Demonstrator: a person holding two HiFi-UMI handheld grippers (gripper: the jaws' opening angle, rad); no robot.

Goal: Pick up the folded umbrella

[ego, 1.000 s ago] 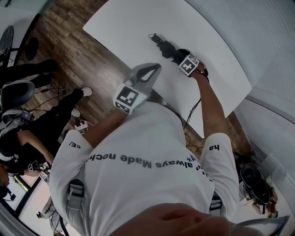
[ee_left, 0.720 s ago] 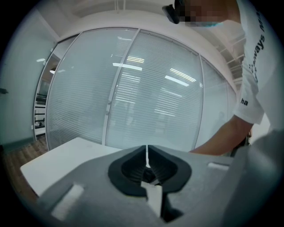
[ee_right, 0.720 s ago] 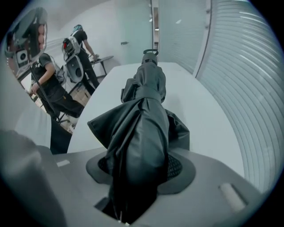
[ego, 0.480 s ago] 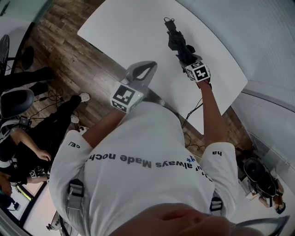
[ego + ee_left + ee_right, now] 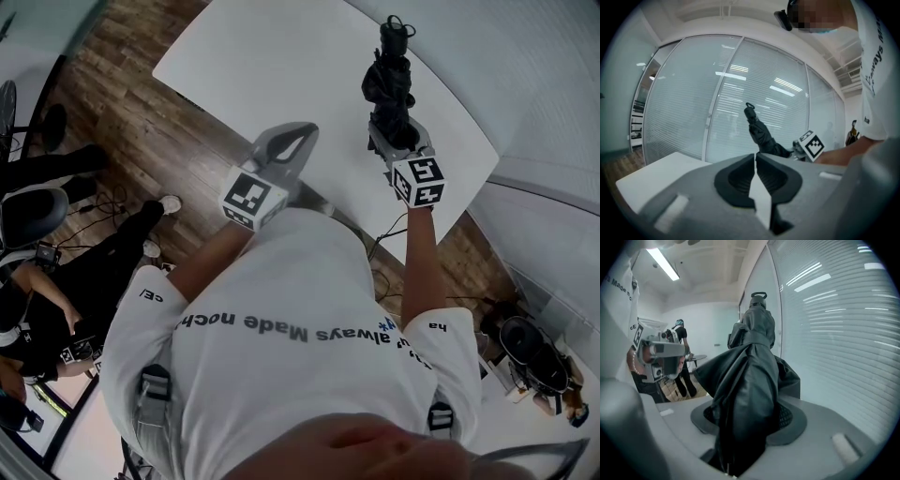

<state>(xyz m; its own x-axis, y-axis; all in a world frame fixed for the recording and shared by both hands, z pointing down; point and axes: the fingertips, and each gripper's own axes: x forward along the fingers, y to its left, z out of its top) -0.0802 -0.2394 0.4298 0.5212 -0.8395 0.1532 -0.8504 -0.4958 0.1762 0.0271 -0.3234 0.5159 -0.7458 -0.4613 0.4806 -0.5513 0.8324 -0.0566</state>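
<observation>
The folded black umbrella [image 5: 389,80] stands off the white table [image 5: 272,66], held up in the air with its strap end [image 5: 396,23] pointing away from me. My right gripper [image 5: 394,127] is shut on its lower part; in the right gripper view the umbrella's dark fabric [image 5: 747,376] fills the space between the jaws. From the left gripper view the umbrella [image 5: 761,133] shows raised in front of the glass wall. My left gripper [image 5: 291,145] hangs over the table's near edge, its jaws [image 5: 755,176] shut on nothing.
A glass wall with blinds [image 5: 726,103] runs behind the table. People [image 5: 47,309] and office chairs [image 5: 28,202] are on the wooden floor at the left. A cable [image 5: 389,230] hangs off the table's near edge.
My right gripper has lifted the umbrella off the table and swung it from lying flat to pointing up and away. The left gripper has risen a little.
</observation>
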